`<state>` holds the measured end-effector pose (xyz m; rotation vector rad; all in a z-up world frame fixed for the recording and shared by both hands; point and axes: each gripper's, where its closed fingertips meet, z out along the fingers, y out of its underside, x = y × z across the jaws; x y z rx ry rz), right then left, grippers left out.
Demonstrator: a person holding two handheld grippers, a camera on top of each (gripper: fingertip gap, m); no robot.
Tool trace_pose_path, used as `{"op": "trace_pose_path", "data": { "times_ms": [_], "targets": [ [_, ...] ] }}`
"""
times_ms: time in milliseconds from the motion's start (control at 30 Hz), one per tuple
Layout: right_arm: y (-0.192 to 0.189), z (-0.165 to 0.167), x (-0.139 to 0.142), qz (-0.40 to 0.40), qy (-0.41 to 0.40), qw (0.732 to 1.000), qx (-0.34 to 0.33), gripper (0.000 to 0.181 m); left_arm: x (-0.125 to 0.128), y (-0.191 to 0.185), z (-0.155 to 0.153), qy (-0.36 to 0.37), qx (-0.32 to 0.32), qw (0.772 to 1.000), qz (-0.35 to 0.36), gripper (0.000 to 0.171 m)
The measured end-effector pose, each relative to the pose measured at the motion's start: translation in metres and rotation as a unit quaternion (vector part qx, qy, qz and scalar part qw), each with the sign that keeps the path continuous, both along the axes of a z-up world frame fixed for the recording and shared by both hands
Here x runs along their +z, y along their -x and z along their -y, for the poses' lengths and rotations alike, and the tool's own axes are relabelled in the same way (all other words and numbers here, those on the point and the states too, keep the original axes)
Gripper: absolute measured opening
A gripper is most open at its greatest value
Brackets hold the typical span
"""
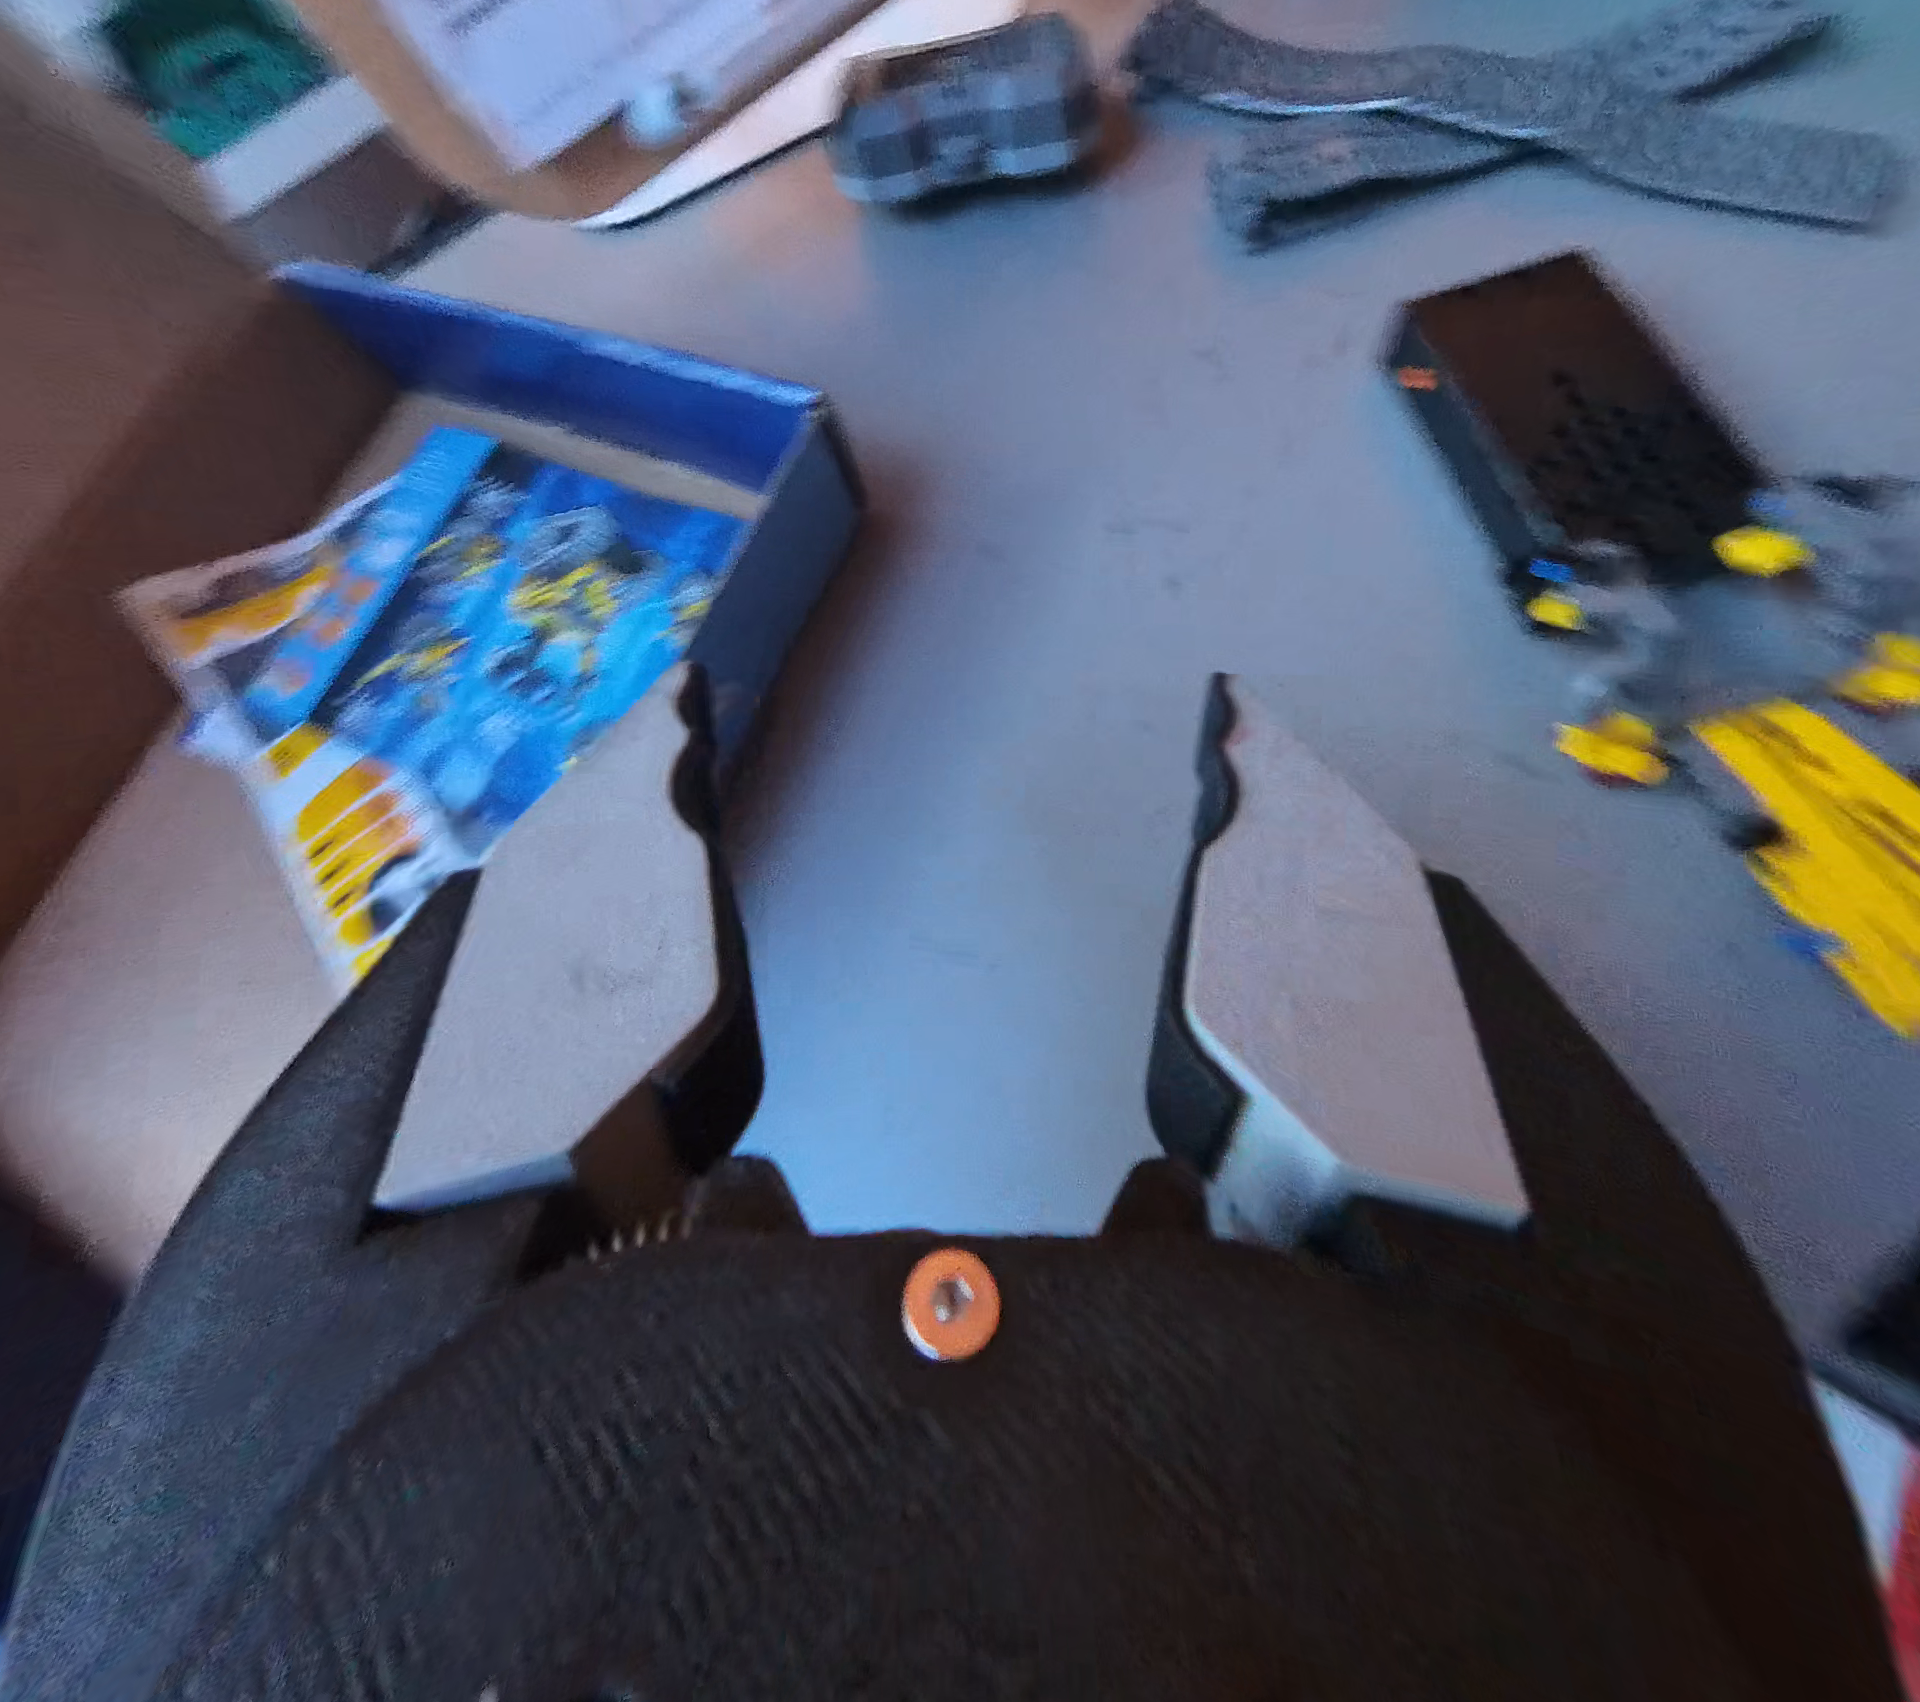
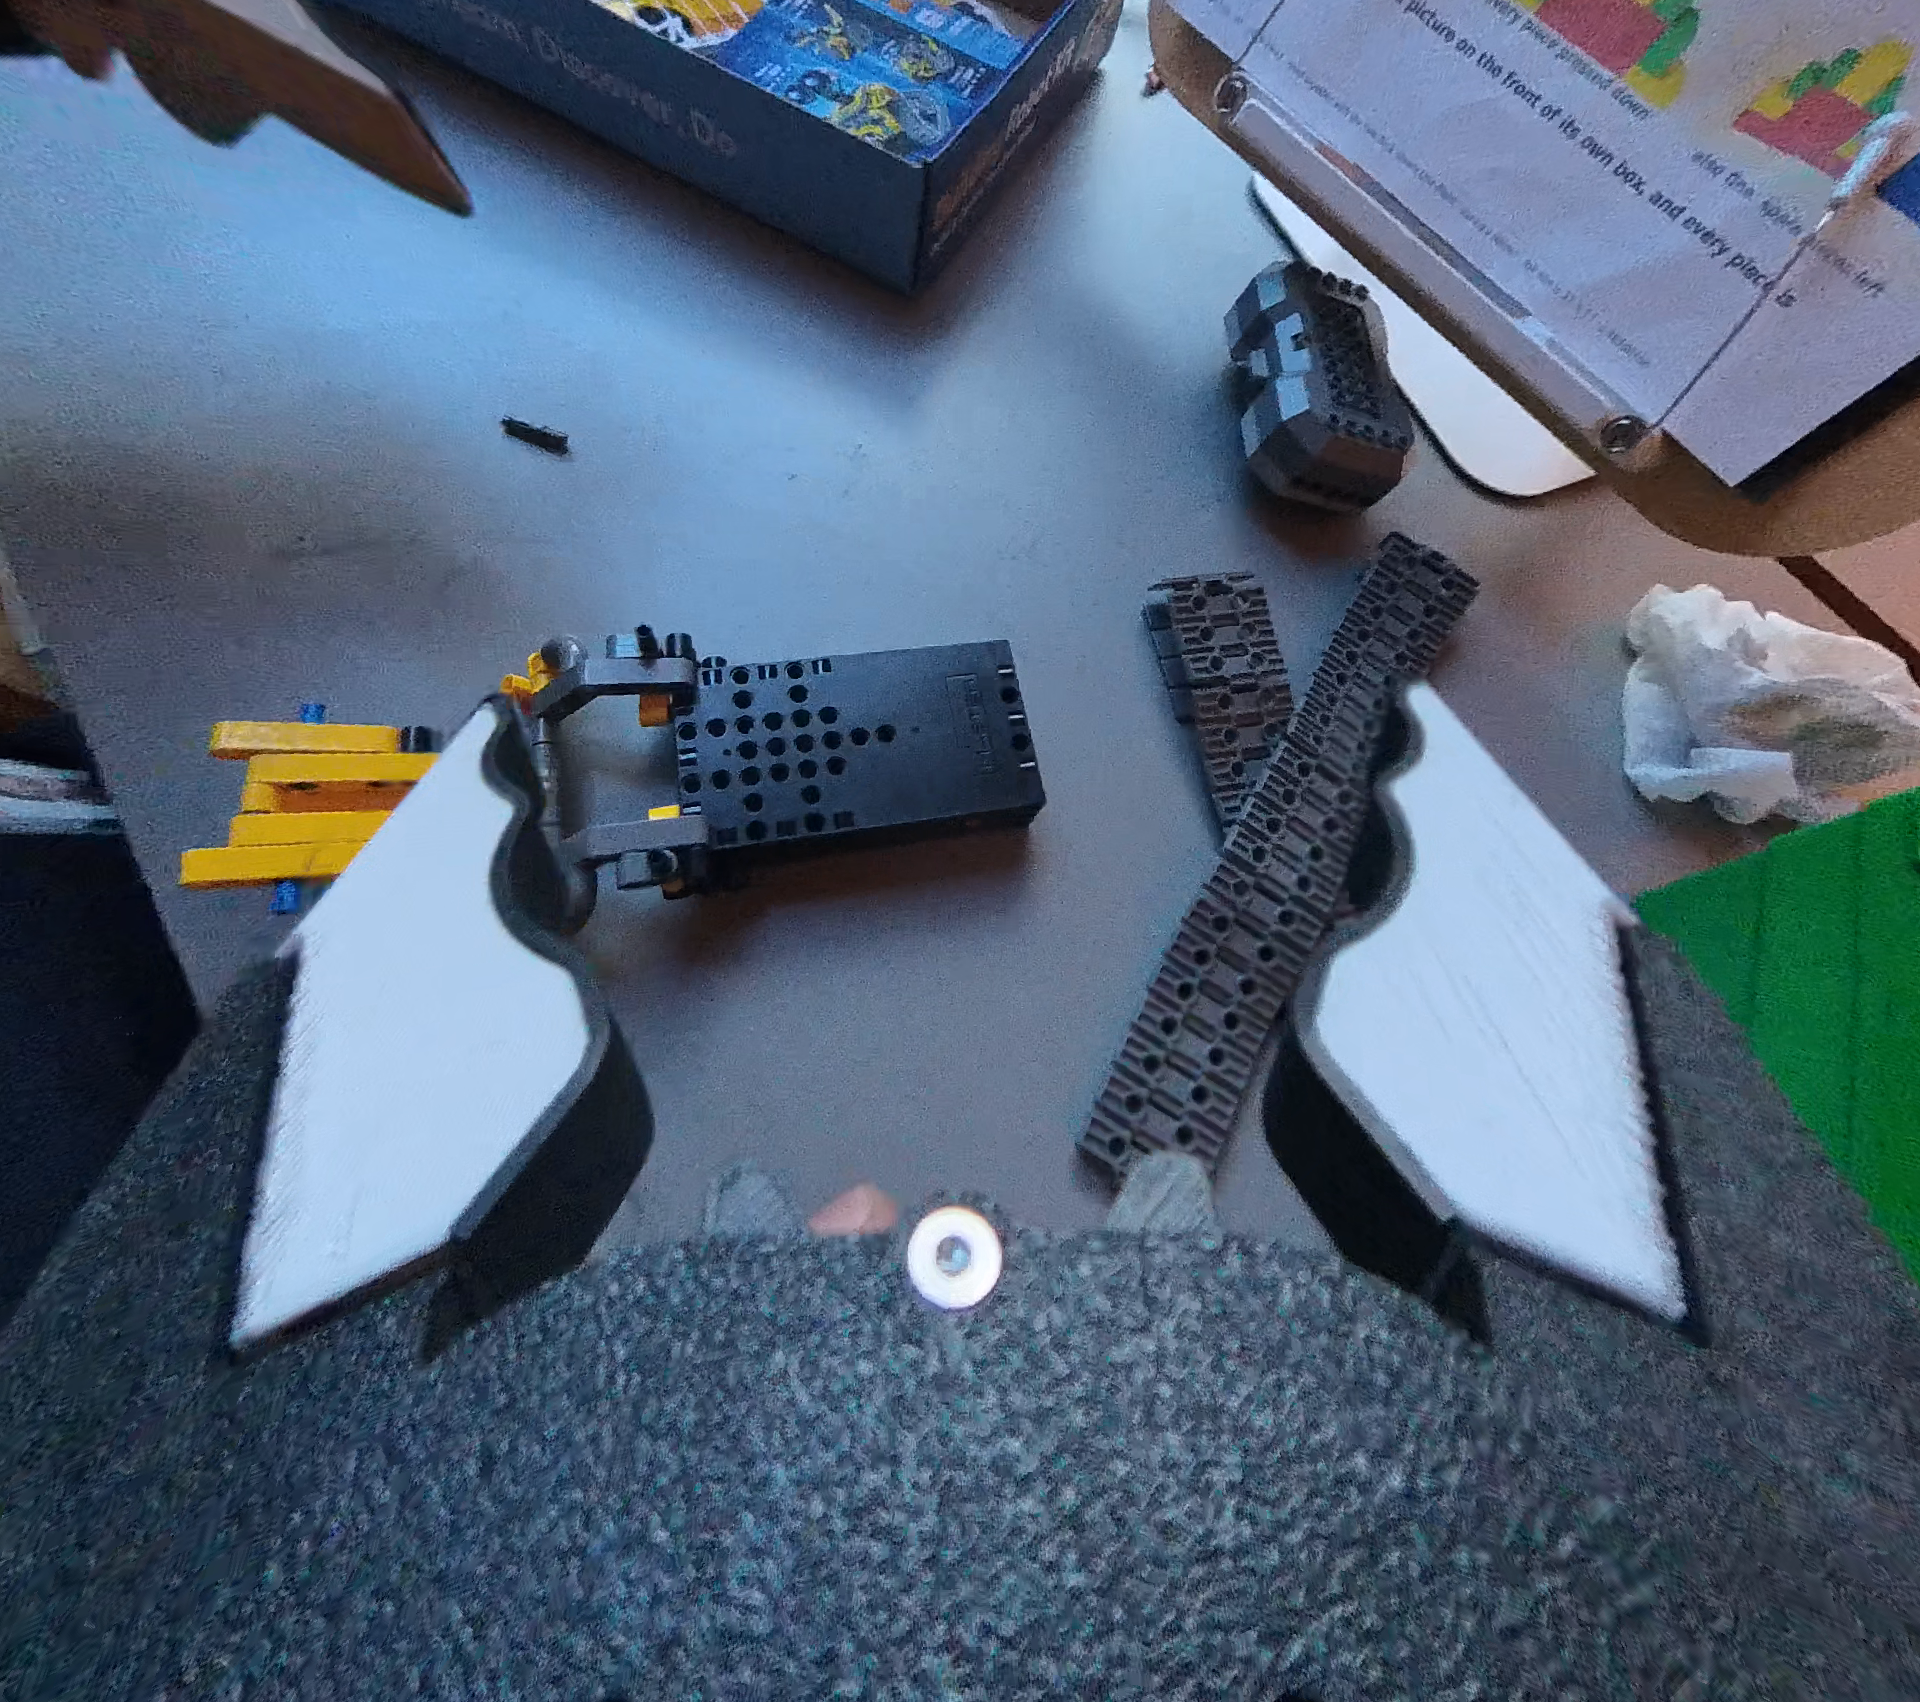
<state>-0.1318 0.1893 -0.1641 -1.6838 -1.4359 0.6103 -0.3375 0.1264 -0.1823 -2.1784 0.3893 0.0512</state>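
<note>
In the left wrist view, the left gripper [image 1: 956,696] is held wide open and empty above the grey table [image 1: 1039,426], just beside a blue box [image 1: 665,405] containing a booklet [image 1: 468,613]. In the right wrist view, the right gripper [image 2: 956,717] is spread wide, empty, over a black perforated block [image 2: 852,748], with 2 crossed grey track strips [image 2: 1278,852] alongside; any grasp is judged best centred squarely.

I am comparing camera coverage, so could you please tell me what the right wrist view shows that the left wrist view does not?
Only the right wrist view shows the small black pin on the table. Only the left wrist view shows a green-and-white item at far left. Both share the blue box, black perforated block, grey tracks and both grippers' open, empty jaws.
</note>
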Motion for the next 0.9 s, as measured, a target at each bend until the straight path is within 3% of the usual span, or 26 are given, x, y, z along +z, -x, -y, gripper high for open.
{"op": "trace_pose_path", "data": {
  "times_ms": [133,200,300,367,433,500,567,667,900],
  "targets": [
    [-0.007,0.016,-0.023,0.060,0.042,0.997,0.017,0.093,-0.006,0.004,-0.001,0.015,0.020,1.000,-0.016,0.085],
    [-0.005,0.025,-0.036,0.085,0.037,0.995,0.032,0.096,-0.008,-0.002,-0.001,0.019,0.020,1.000,0.007,0.060],
    [0.008,0.038,-0.030,0.055,0.023,0.996,0.064,0.093,-0.031,-0.009,0.013,0.093,-0.032,0.995,-0.010,0.047],
    [0.013,0.037,-0.016,0.025,0.067,0.996,0.057,0.092,-0.042,-0.022,0.028,0.137,-0.089,0.986,0.012,0.038],
    [0.014,0.029,0.007,-0.033,0.094,0.994,0.044,0.090,-0.052,-0.018,0.030,0.153,-0.094,0.984,-0.007,0.023],
    [0.010,0.027,0.026,-0.071,0.071,0.993,0.054,0.072,-0.063,-0.019,0.034,0.172,-0.111,0.978,-0.032,0.013],
    [0.004,0.023,0.038,-0.094,0.047,0.993,0.047,0.061,-0.072,-0.033,0.041,0.191,-0.148,0.970,-0.024,0.015],
    [0.002,0.023,0.056,-0.128,0.033,0.990,0.044,0.076,-0.073,-0.048,0.042,0.198,-0.169,0.965,0.006,0.022],
    [0.006,0.034,0.071,-0.162,0.029,0.984,0.067,0.075,-0.088,-0.045,0.037,0.208,-0.159,0.965,0.002,0.028]
  ]
}}
